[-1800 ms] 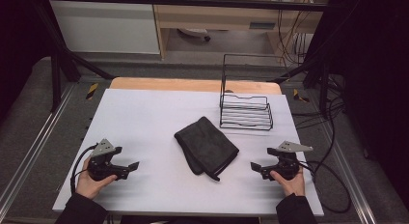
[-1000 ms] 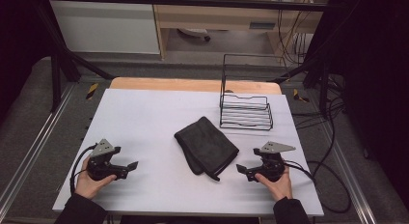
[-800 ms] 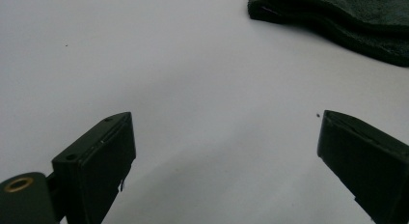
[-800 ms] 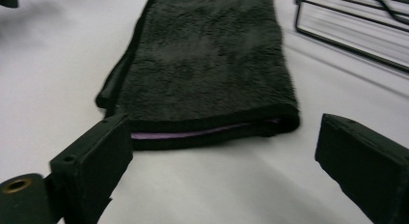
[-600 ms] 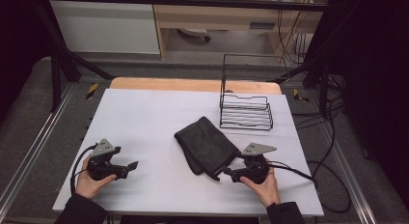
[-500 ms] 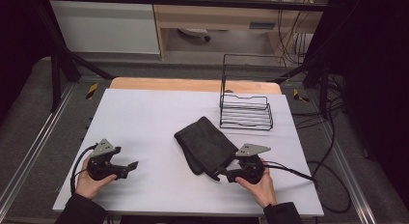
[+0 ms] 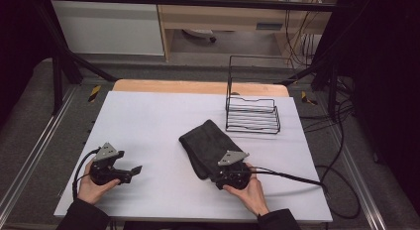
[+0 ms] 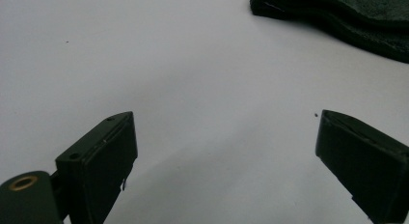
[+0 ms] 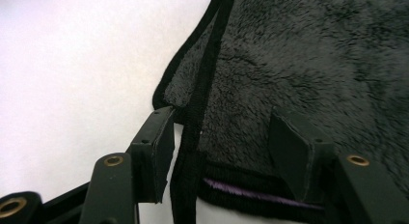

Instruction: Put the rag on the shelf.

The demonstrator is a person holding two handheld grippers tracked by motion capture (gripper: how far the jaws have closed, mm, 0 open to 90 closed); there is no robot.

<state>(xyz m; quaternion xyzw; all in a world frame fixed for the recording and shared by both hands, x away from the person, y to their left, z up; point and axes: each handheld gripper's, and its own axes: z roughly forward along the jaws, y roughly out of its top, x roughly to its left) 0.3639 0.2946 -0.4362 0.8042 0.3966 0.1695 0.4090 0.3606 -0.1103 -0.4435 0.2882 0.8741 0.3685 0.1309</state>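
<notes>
while our right gripper [image 9: 219,137] has been closing, half-open jaws straddle the dark towel [image 9: 308,64] corner, lower centre; left gripper [image 8: 226,151] open wide, empty.

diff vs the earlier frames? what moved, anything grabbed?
The right gripper slid left across the table to the near corner of the dark folded cloth. Its jaws have just been closing, with the cloth's hemmed edge between them in the right gripper view, not clearly clamped yet. Unchanged: left gripper, open over bare table, the cloth, the wire rack.
</notes>
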